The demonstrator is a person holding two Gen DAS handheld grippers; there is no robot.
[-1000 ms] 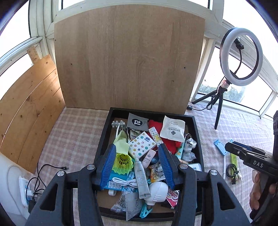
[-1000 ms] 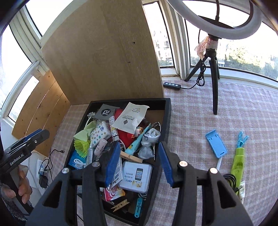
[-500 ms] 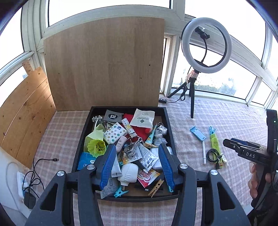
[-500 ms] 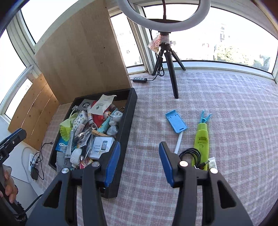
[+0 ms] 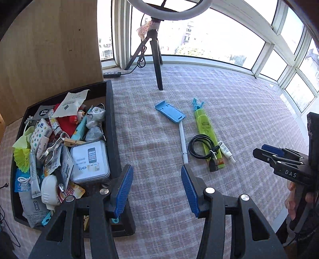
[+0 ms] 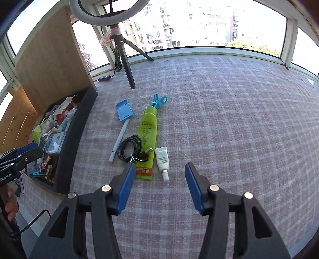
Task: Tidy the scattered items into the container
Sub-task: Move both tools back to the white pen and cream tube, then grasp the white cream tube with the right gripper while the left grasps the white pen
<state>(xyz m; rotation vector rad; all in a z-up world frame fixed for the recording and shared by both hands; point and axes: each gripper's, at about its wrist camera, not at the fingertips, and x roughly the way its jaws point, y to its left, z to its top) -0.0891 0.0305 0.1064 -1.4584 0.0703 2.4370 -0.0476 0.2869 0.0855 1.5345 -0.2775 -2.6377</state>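
Left wrist alone shows tray (image 5: 111, 123) contents (crammed).

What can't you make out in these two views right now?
- Left wrist view: the near corner of the black tray is hidden behind the left gripper.
- Both views: the print on the small white tube is too small to read.
- Right wrist view: the ring light is cut off by the top edge.

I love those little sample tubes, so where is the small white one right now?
In the right wrist view the small white tube lies on the checked cloth, beside the green tube, just ahead of the open right tool.
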